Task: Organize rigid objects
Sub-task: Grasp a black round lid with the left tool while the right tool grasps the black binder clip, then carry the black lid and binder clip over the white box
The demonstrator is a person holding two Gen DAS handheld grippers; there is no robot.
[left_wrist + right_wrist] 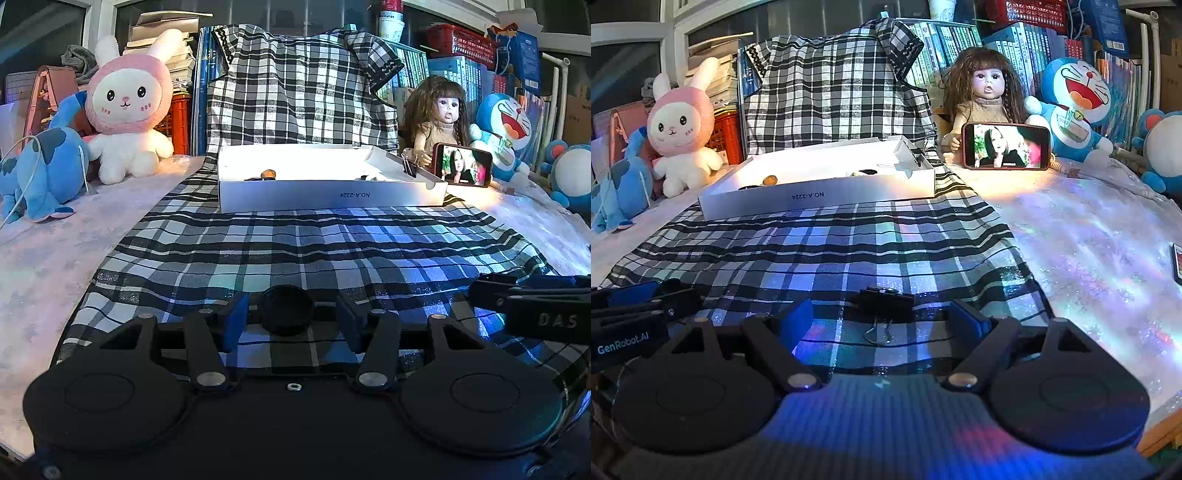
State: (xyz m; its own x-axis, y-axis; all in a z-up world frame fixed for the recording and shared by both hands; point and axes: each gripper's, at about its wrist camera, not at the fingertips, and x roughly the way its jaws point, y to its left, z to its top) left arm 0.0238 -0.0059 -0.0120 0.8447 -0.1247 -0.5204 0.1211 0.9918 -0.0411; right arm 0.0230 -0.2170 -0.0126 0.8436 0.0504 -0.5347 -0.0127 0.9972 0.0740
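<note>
"NO.A-2224" on white box (332, 194)

Dim room, and coloured light is splashing blue and pink across the pale tabletop (1100, 236). A checked cloth (295, 251) runs down its middle and climbs up over something behind. Back there, rows of books (1027, 48) line the wall, a red basket (461, 42) perched on top. Dark window panes (40, 26) sit off to the left, white frames catching the glow.
</note>
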